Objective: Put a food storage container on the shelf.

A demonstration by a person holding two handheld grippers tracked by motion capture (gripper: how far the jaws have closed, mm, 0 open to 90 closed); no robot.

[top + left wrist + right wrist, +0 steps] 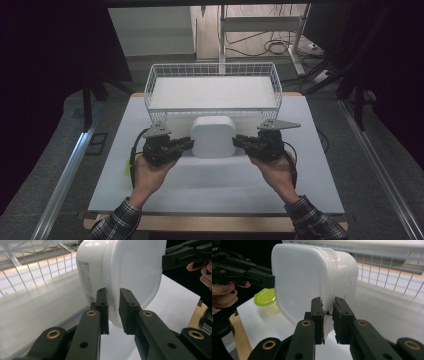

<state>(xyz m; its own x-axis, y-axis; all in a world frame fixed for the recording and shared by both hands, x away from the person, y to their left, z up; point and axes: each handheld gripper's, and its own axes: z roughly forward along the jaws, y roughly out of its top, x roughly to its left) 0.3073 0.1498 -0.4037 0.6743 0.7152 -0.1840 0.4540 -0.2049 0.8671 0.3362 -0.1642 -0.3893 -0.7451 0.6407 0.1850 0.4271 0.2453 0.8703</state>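
Both grippers — left (pixel 181 145), right (pixel 243 142) — clamp the white container's (pixel 213 136) lid rim.

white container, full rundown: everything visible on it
The container is a white, rounded-square box of glossy, slightly translucent plastic with a projecting lid rim. A small printed label sits on its side wall. It lies between the two grippers, just in front of the wire basket, above the white tabletop. The left gripper and right gripper each pinch the lid rim from opposite sides. Whether it rests on the table cannot be told.
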